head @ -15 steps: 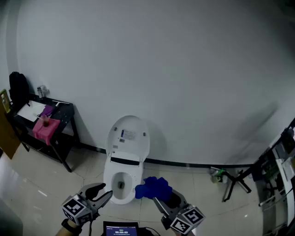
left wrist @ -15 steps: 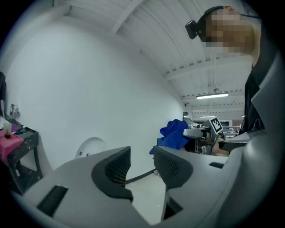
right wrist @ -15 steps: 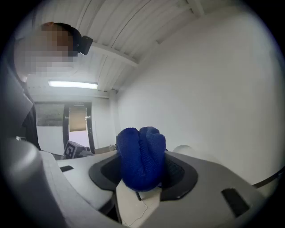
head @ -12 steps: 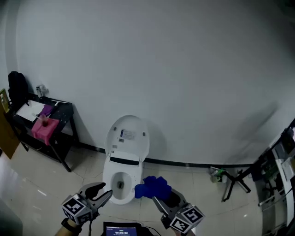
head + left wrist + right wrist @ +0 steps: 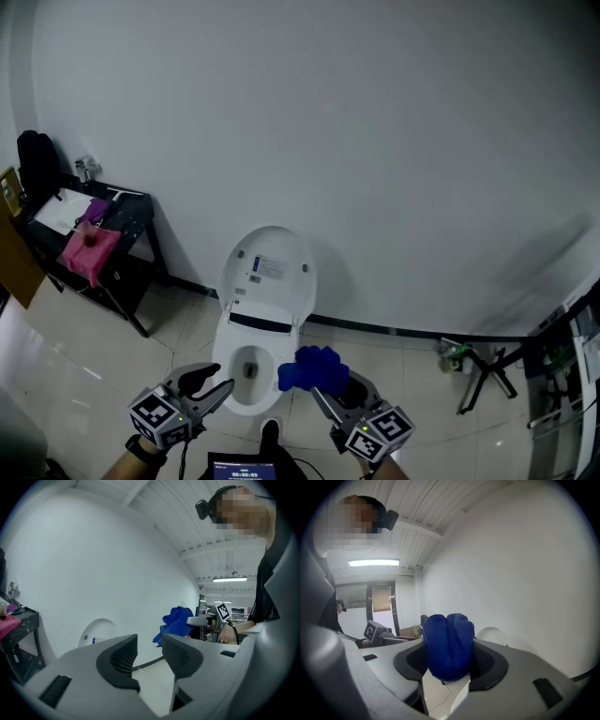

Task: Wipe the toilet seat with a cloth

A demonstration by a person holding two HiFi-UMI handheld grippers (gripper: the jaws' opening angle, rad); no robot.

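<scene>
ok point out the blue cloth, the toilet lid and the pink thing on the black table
blue cloth [image 5: 314, 367], head view, middle of the bunched cloth
toilet lid [image 5: 272, 277], head view, inner face of the raised lid
pink thing [image 5: 91, 249], head view, middle of its upper side

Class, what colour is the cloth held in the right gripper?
The cloth is deep blue, seen best in the right gripper view, bunched between the right gripper's jaws.

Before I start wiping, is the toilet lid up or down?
Up. In the head view the lid stands raised behind the bowl, whose opening is uncovered.
</scene>
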